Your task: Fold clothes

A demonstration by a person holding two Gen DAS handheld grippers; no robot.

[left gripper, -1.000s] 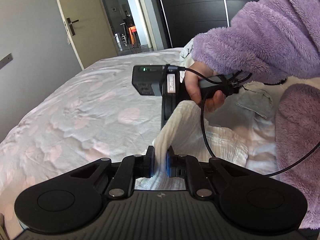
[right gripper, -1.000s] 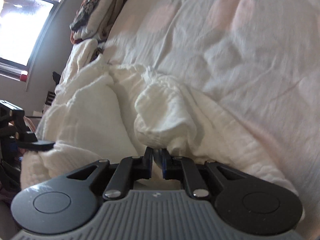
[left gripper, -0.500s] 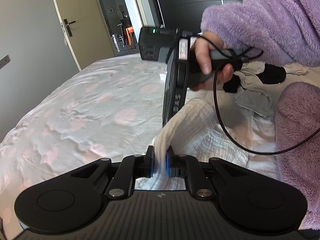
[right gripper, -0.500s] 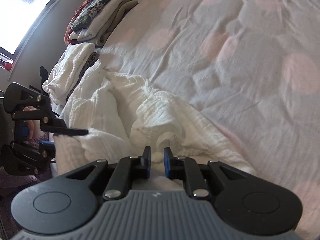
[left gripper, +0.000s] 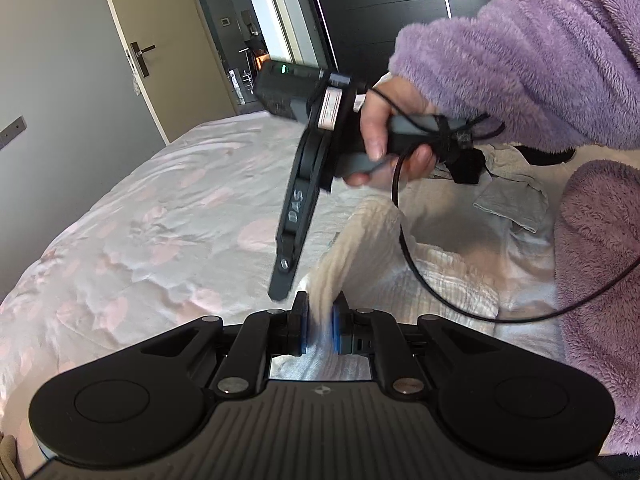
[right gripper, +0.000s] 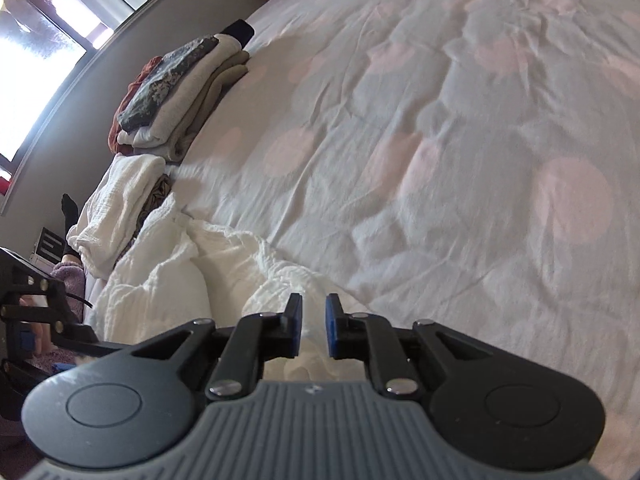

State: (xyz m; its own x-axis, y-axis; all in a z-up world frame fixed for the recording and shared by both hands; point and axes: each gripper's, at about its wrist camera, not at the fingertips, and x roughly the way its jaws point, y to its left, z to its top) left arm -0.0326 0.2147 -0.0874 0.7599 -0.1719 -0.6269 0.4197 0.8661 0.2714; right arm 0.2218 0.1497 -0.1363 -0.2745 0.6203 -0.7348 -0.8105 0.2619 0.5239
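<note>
My left tongs [left gripper: 319, 330] are pinched on a fold of the white crinkled garment [left gripper: 448, 280], the cloth rising in a ridge from between the blue pads [left gripper: 305, 330]. My right tongs [right gripper: 313, 330] are closing, a narrow gap between their pads; white cloth shows in that gap, but I cannot tell whether the pads press on it. From the left camera I see the right tongs held up above the garment, tilted down, in a hand [left gripper: 394, 136] with a fluffy purple sleeve [left gripper: 520, 64]; a black cable [left gripper: 440, 292] loops from the handle. The garment lies bunched on the bed [right gripper: 460, 160], whose sheet has pale pink spots. Beyond it, near the bed's edge, sit a folded white piece [right gripper: 120, 200] and a stack of folded clothes [right gripper: 180, 96]. A grey garment [left gripper: 512, 204] lies crumpled near the sleeve.
</note>
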